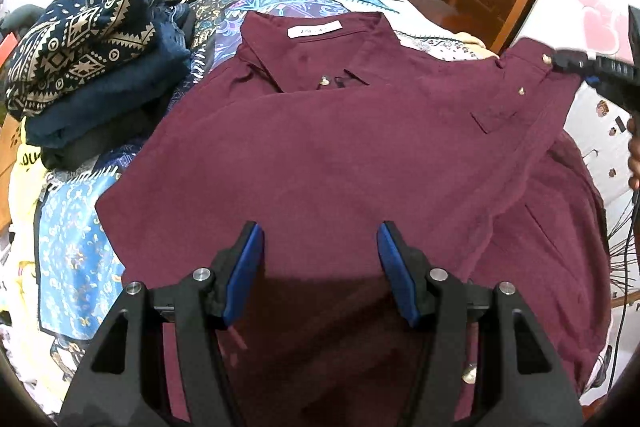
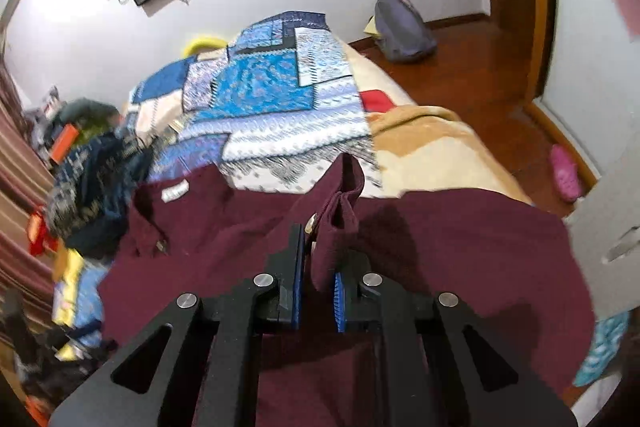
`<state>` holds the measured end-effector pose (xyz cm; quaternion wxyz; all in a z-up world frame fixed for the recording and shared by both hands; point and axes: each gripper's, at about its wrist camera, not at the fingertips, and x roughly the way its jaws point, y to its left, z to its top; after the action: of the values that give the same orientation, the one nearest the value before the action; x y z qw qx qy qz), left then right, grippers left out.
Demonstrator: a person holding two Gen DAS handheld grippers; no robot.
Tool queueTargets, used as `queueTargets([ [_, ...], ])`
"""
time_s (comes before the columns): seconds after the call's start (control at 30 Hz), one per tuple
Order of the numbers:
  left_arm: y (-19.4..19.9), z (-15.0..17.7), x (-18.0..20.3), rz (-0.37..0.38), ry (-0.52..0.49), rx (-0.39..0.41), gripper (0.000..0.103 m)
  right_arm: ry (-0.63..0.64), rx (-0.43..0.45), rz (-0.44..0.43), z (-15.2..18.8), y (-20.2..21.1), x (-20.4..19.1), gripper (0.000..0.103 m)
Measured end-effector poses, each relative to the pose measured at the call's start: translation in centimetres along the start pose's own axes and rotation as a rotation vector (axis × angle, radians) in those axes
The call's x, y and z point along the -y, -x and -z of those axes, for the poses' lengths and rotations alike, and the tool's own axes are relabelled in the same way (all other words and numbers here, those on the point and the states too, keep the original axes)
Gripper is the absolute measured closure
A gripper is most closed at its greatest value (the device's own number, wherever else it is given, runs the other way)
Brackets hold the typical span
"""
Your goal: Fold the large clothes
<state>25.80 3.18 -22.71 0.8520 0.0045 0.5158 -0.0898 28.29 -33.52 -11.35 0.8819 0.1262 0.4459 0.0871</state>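
Observation:
A large maroon button shirt lies collar-away on the bed, its white label up. My left gripper hovers open just above the shirt's lower middle, with nothing between its blue pads. At the right edge of the left wrist view, my right gripper pinches the sleeve cuff by its brass buttons. In the right wrist view the cuff stands up bunched between the jaws of my right gripper, which is shut on it and holds it lifted off the shirt body.
A stack of folded dark and patterned clothes sits left of the shirt on the blue patchwork bedspread. Beyond the bed are a wooden floor with a backpack and a pink slipper. A hand shows at the right edge.

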Motion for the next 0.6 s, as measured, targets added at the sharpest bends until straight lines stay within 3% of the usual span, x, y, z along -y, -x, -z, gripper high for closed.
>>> queueTargets([
  [0.27,1.0,2.0,0.8,0.030,0.018,0.012,0.041,-0.069,-0.169,0.045,4.2,-2.7,3.8,0.089],
  [0.37,1.3,2.5,1.0,0.018,0.022,0.023,0.039,-0.056,-0.226,0.087,5.7,-3.2,4.1,0.074],
  [0.6,2.3,2.2,1.2,0.005,0.037,0.035,0.039,-0.099,-0.239,0.074,5.9,-0.5,5.8,0.068],
])
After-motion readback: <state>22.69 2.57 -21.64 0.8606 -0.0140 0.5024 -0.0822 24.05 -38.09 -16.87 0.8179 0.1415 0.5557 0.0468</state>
